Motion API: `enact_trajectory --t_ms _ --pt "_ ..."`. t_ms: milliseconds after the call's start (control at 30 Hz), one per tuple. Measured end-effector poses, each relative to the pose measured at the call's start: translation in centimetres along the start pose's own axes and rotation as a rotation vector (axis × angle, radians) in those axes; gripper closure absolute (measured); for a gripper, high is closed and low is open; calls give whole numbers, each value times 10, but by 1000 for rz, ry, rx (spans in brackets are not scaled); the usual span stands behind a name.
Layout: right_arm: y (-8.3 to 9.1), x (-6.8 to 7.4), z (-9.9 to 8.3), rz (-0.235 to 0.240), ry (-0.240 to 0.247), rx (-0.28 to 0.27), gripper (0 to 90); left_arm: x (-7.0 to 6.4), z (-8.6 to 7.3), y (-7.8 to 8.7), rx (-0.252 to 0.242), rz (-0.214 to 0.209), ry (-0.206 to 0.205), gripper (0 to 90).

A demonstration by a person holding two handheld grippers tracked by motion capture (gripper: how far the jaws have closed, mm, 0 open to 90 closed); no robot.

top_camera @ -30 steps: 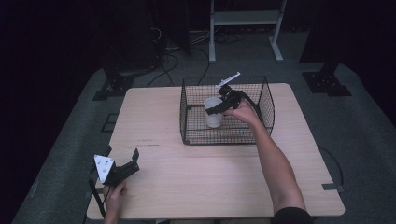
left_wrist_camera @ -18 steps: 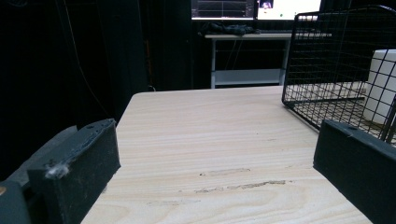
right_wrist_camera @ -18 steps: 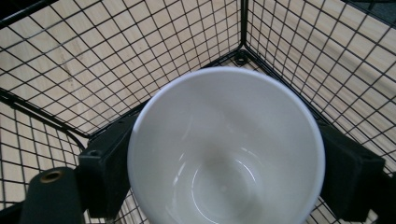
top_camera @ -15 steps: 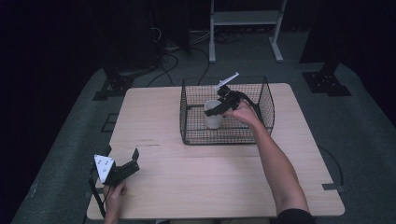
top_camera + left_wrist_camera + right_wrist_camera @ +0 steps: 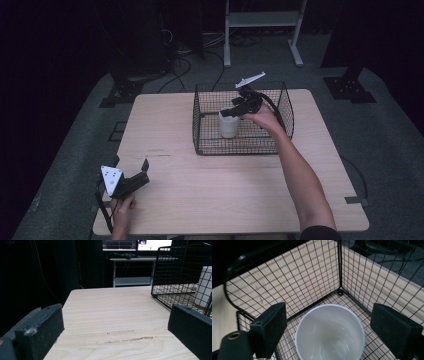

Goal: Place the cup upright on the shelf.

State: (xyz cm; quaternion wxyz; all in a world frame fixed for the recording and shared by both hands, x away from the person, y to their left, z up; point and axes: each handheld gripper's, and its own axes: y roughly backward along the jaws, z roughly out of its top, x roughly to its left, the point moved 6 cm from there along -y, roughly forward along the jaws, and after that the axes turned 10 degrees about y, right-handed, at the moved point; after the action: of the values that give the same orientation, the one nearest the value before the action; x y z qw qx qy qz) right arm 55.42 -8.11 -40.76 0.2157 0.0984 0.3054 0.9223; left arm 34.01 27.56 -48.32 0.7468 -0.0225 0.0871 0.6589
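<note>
A pale wood table [image 5: 200, 200] stands in a dark room. A white, empty cup [image 5: 329, 332] sits upright inside the wire basket [image 5: 200, 125]. Both grippers' jaws are apart: right gripper [image 5: 329, 327] above the cup, left gripper [image 5: 131, 181] holding nothing.

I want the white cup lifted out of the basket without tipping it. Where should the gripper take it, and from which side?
Probably from above: the cup stands upright, mouth open, inside the wire basket, whose walls block the sides. The right gripper hangs open over it; lower one jaw either side of the rim and close across the round wall.
</note>
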Motion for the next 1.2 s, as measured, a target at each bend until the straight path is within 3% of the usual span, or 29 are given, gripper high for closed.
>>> enact_trajectory --t_ms 300,500,1200 --pt "28 4 8 -6 -18 -69 134 0 0 1 -2 -2 4 0" --pt "38 9 8 0 -18 -81 136 0 0 0 0 1 8 0" --pt "52 29 -6 36 -4 -91 147 0 0 0 0 -2 6 0"
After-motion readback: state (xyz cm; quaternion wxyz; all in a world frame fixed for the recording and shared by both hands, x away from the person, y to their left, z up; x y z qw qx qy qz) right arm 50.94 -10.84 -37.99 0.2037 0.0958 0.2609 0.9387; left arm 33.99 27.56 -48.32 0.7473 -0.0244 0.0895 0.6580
